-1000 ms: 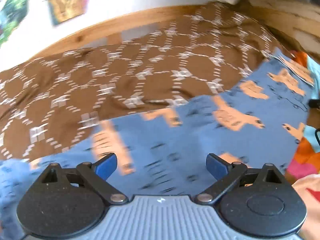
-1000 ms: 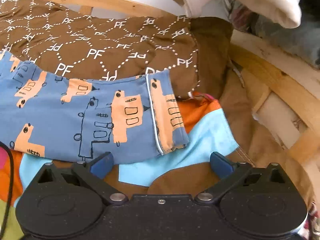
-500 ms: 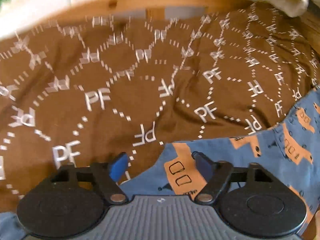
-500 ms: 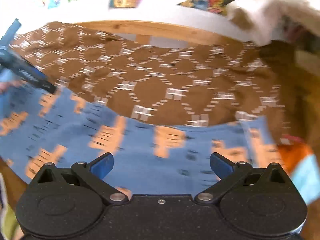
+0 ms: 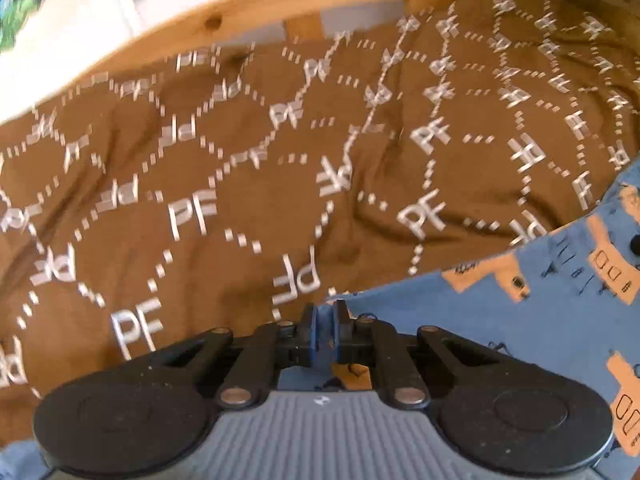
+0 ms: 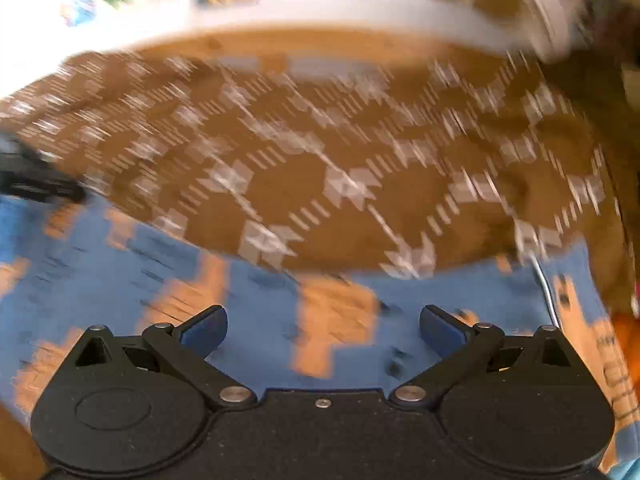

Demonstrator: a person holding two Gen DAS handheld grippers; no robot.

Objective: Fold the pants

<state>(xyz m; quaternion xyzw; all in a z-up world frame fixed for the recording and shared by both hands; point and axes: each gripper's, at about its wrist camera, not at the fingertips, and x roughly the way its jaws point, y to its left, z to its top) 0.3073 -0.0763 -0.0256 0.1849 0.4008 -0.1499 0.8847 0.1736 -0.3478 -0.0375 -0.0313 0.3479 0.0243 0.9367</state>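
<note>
Now left gripper point(image 5: 323, 330) jaws closing on corner of blue cotton pants with orange truck print point(image 5: 540, 320), lying on brown monogram quilt point(image 5: 240, 200). Right gripper point(image 6: 323, 330) released, hovering over pants. Risk: thin pinch slips or snags quilt.

A wooden bed frame point(image 5: 240, 12) curves across the far side, well ahead of the tongs, pale pine with a knot showing. Over the bed spreads a brown cover point(image 5: 248, 200) printed with white PF letters and dotted hexagons, rumpled, filling everything beyond the fingertips. On it, nearest the tongs and off to their right, lie the blue pants point(image 5: 540, 320) with orange vehicle shapes.
</note>
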